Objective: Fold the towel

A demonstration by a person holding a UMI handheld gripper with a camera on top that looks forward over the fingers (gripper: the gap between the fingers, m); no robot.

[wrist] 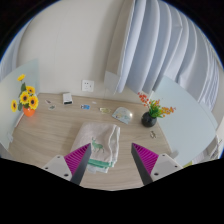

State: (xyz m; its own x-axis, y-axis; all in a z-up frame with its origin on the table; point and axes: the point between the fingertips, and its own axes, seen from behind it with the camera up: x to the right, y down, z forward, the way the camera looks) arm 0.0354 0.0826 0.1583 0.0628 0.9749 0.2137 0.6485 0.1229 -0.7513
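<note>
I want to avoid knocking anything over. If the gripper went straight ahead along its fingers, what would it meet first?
Most likely the towel, which lies crumpled on the table between and just ahead of the open fingers of the gripper. Beyond it sits a grey object, though depth is hard to judge.

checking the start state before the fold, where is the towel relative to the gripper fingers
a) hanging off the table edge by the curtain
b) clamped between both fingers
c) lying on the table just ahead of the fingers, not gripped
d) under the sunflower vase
c: the towel lies crumpled on the table just ahead of the open gripper, neither finger pressing on it.
</note>
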